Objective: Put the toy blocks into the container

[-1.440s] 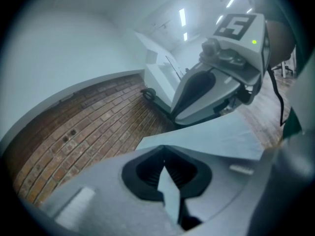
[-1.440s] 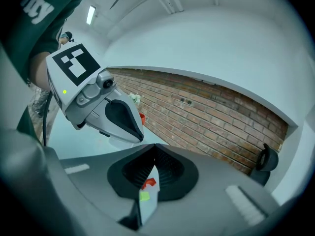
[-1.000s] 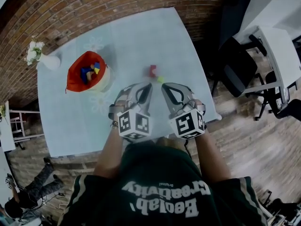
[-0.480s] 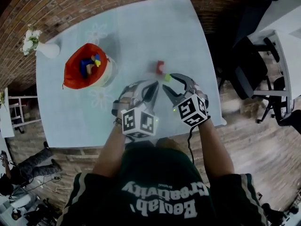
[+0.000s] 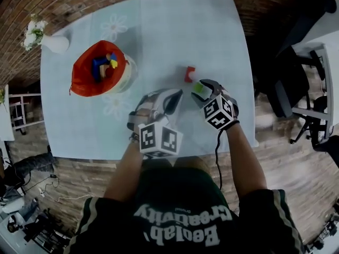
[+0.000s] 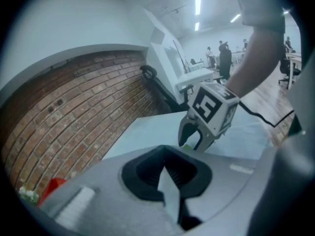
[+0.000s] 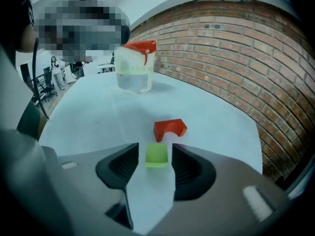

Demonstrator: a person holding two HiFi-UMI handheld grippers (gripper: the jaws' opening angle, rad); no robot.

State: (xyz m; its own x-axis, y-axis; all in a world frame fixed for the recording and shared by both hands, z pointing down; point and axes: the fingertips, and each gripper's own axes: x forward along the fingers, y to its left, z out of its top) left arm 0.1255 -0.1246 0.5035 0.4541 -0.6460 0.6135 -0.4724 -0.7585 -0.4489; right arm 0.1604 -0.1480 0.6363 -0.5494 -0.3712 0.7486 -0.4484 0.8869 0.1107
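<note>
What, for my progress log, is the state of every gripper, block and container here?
Right gripper: open, jaws just opened, either side of the small green cube, not pressing.
Left gripper: shut, empty.
Small green cube: resting on the light blue table, ungripped.
Red arch-shaped block: on the table, beyond the cube, untouched.
Red-rimmed white container: open, holding several coloured blocks.
</note>
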